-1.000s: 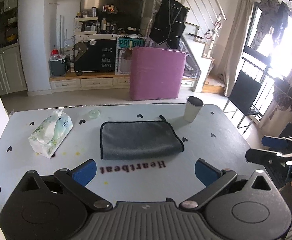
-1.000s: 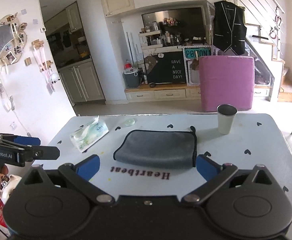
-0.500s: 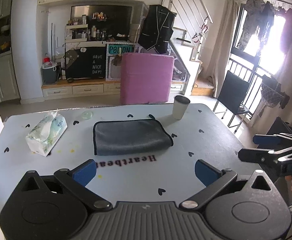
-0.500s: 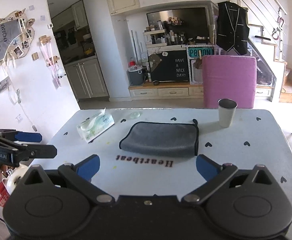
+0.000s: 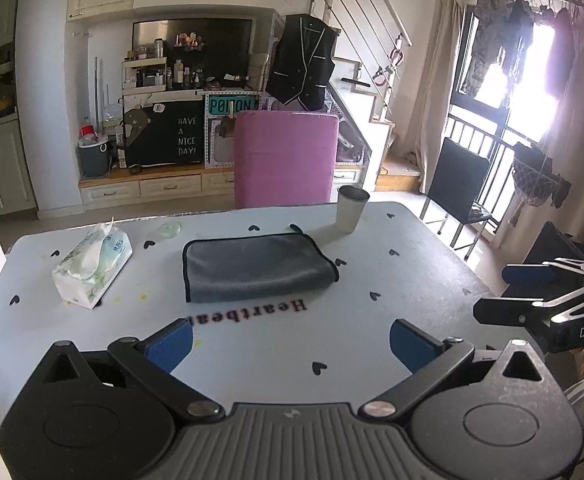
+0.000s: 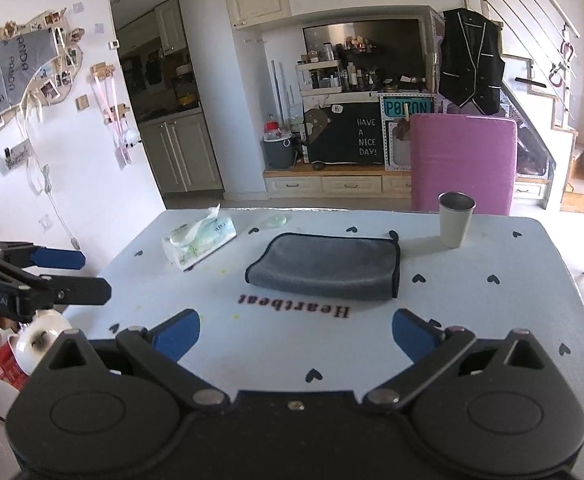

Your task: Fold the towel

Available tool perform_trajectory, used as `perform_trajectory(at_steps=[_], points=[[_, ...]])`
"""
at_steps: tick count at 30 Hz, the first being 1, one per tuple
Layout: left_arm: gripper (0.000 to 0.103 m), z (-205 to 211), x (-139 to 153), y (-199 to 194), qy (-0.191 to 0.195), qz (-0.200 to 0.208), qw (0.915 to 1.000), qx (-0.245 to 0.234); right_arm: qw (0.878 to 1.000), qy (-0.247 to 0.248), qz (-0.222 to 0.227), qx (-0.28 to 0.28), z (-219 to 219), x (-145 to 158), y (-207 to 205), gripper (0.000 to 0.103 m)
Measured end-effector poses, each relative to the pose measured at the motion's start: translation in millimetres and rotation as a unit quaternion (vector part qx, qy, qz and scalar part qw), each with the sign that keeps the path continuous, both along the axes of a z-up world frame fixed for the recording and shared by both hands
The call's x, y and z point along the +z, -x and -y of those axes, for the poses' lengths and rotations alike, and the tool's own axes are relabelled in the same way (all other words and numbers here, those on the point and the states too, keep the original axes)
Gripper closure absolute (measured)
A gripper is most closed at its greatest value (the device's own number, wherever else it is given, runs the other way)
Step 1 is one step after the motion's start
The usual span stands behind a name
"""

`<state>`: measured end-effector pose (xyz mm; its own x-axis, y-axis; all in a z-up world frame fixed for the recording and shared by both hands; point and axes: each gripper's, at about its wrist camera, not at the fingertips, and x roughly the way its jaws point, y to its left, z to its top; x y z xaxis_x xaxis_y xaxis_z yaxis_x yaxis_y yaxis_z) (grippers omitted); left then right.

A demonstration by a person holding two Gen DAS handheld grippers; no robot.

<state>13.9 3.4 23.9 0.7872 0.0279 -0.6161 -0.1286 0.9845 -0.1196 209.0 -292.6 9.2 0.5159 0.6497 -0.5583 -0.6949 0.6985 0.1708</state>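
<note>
A grey towel (image 5: 257, 268) with a black hem lies folded flat on the white table (image 5: 392, 280); it also shows in the right wrist view (image 6: 326, 266). My left gripper (image 5: 290, 344) is open and empty, held back over the near part of the table, well short of the towel. My right gripper (image 6: 295, 334) is open and empty, also back from the towel. Each gripper shows in the other's view: the right one (image 5: 512, 292) at the table's right side, the left one (image 6: 80, 276) at its left side.
A tissue pack (image 5: 92, 266) lies left of the towel. A paper cup (image 5: 350, 210) stands at the far right behind it. A small clear lid (image 5: 168, 230) lies near the far edge. A pink chair back (image 5: 286, 160) stands behind the table.
Both grippers have drawn back and up from the table, so the towel looks smaller and farther. The towel has not moved. Both grippers stay open.
</note>
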Motion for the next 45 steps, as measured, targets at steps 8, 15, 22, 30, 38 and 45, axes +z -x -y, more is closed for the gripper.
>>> perform_trajectory(at_steps=[8, 15, 22, 30, 38, 45], points=[[0.000, 0.4, -12.3, 5.7, 0.014, -0.024, 0.9995, -0.012, 1.000, 0.007, 0.001, 0.007, 2.4, -5.1, 7.3, 0.001], [0.000, -0.2, -19.0, 11.3, 0.017, -0.034, 0.9992, -0.010, 1.000, 0.010, 0.002, 0.009, 5.0, -7.5, 11.7, 0.001], [0.000, 1.2, -21.8, 17.1, 0.019, -0.035, 0.9991, -0.014, 1.000, 0.010, 0.000, 0.008, 9.0, -11.6, 16.2, 0.001], [0.000, 3.1, -26.5, 19.0, 0.021, -0.041, 0.9989, -0.014, 1.000, 0.011, -0.007, 0.008, 11.1, -17.3, 18.8, 0.001], [0.000, 4.5, -27.9, 19.6, 0.019, -0.042, 0.9988, -0.013, 1.000, 0.011, -0.006, 0.012, 12.3, -20.2, 22.9, 0.001], [0.000, 4.5, -27.6, 19.5, 0.020, -0.042, 0.9988, -0.013, 1.000, 0.007, -0.008, 0.013, 13.8, -19.3, 22.6, 0.001]])
